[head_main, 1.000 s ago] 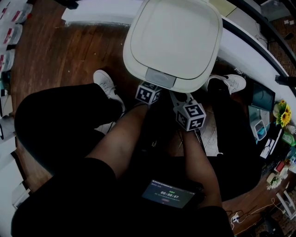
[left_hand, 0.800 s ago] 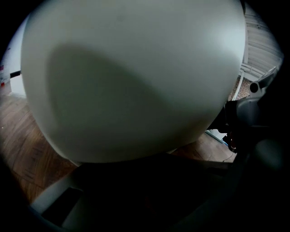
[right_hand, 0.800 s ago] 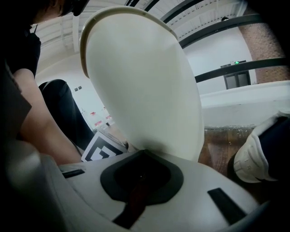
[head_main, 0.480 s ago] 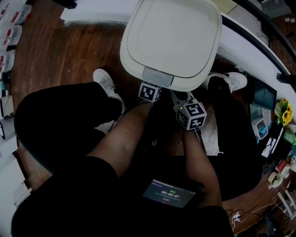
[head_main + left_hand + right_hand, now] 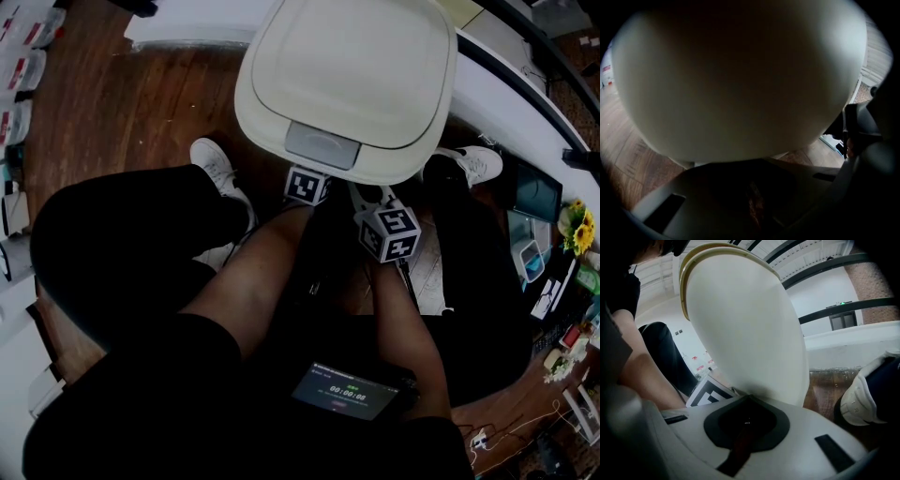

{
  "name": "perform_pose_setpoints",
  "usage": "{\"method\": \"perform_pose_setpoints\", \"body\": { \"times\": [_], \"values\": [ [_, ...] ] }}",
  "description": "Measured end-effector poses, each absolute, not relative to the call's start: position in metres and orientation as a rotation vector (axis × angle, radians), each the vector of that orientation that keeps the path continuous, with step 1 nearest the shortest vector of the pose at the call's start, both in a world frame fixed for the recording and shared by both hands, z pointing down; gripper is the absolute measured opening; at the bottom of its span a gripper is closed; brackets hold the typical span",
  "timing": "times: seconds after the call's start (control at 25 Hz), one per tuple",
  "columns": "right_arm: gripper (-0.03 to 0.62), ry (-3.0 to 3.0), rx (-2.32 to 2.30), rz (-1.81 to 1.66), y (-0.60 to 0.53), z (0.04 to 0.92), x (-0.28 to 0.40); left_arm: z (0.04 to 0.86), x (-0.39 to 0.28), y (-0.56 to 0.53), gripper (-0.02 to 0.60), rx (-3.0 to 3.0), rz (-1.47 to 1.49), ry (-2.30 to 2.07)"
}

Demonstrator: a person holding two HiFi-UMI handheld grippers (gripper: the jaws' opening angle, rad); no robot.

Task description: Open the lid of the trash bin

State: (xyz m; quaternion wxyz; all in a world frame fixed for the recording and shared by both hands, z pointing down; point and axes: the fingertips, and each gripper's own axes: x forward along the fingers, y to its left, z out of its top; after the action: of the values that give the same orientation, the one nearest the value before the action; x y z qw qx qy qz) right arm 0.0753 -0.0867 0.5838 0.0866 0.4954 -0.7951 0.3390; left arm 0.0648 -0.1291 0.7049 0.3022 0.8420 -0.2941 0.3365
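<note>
A cream trash bin stands on the floor between the person's feet, its lid (image 5: 352,66) facing me with a grey latch (image 5: 322,145) at the near edge. Both grippers sit just under that edge. The left gripper's marker cube (image 5: 307,186) is below the latch, and the right gripper's cube (image 5: 389,232) is a little to its right. The lid hides their jaws in the head view. The bin's rounded body (image 5: 740,79) fills the left gripper view, with the left gripper (image 5: 754,206) shut beneath it. The right gripper (image 5: 745,423), also shut, is against the bin's side (image 5: 750,333).
White shoes (image 5: 214,167) (image 5: 469,167) flank the bin on the wooden floor (image 5: 122,103). A curved white counter (image 5: 506,103) runs behind and to the right. A device with a lit screen (image 5: 343,391) sits at the person's waist. Small items lie at the far right.
The lid looks larger and its near edge has spread left and toward the camera; the latch has shifted slightly up. Both marker cubes have barely moved.
</note>
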Motion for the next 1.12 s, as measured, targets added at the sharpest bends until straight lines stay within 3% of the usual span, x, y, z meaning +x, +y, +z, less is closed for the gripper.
{"method": "perform_pose_setpoints", "body": {
  "times": [1.12],
  "values": [
    [0.02,-2.339,1.487,1.047,-0.084,0.597,0.079,0.718,0.064,-0.129,0.031,2.216,0.924,-0.792]
  ]
}}
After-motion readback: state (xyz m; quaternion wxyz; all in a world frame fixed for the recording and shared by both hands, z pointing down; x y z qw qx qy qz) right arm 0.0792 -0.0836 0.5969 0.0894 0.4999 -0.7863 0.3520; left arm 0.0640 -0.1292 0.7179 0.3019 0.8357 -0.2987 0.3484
